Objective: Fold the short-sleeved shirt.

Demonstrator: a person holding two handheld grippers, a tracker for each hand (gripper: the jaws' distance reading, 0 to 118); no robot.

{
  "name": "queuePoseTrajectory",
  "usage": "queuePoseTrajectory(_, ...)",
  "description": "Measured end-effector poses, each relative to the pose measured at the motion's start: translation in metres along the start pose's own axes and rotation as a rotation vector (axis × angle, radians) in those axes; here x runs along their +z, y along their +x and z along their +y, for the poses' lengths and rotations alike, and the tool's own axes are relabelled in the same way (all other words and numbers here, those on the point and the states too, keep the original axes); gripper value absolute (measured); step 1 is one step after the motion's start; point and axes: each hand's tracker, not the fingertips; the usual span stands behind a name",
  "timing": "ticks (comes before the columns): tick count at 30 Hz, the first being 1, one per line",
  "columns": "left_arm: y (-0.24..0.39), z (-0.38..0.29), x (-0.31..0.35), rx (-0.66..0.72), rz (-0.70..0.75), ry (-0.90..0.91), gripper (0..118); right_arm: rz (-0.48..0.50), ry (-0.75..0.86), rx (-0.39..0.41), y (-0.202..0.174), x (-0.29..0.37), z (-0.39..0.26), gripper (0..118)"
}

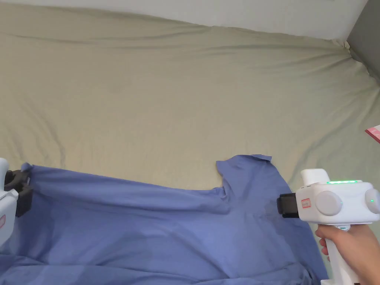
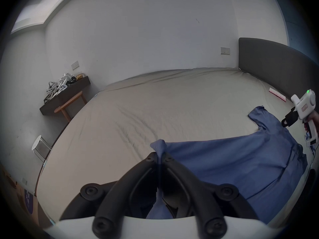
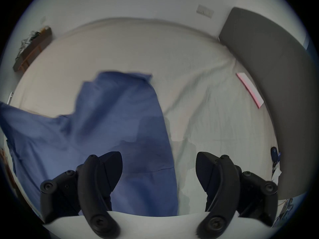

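Closest in, left gripper (image 2: 159,158) is clamped tight on a bunched corner of the blue short-sleeved shirt (image 2: 233,163), both jaws pressing the cloth, a tuft poking out past the tips. From the head view that gripper (image 1: 18,189) sits at the far left edge, pulling the fabric's upper edge taut from that corner. Right gripper (image 3: 158,170) has its jaws wide apart and holds nothing; it hangs over the shirt's right edge, one jaw above blue cloth, the other above bare sheet. In the head view the right gripper (image 1: 287,205) points left just above the shoulder area, held by a hand (image 1: 352,241) at the lower right; can't tell if the tips touch the fabric. Shirt is spread across the near part of the bed (image 1: 167,92), body running left to right, one short sleeve (image 1: 246,172) sticking up toward the far side on the right. Fabric is plain blue, lightly creased, with a long fold line through the body and darker shadowed patches. Sheet is beige and wrinkled. Pink-edged card (image 3: 250,89) lies on the sheet by the grey headboard (image 3: 276,87), well apart from the shirt.
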Motion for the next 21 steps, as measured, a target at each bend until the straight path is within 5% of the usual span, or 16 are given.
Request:
queuePoseTrajectory(4,0.002,-0.01,-0.002,0.014,0.01,-0.047,0,-0.02,-0.048,-0.012,-0.002,-0.03,-0.009,94)
queuePoseTrajectory(6,0.004,-0.015,-0.004,0.022,0.013,-0.063,0,0.001,-0.027,-0.048,-0.003,-0.025,-0.01,85)
queuePoseTrajectory(7,-0.002,-0.017,-0.005,0.02,0.017,-0.068,0,0.014,-0.023,-0.043,-0.004,-0.023,-0.01,70)
queuePoseTrajectory(9,-0.001,-0.021,-0.008,0.014,0.021,-0.08,0,0.101,0.013,-0.011,-0.01,-0.014,-0.008,9)
queuePoseTrajectory(12,-0.004,-0.021,-0.007,0.02,0.022,-0.091,0,-0.029,0.037,0.129,-0.025,-0.003,-0.007,6)
queuePoseTrajectory(17,-0.007,-0.011,0.015,0.033,0.025,-0.053,0,0.064,0.137,0.046,-0.01,0.056,-0.006,6)
queuePoseTrajectory(21,-0.014,-0.005,0.043,0.026,0.027,-0.018,0,0.086,0.222,0.111,-0.003,0.119,-0.014,6)
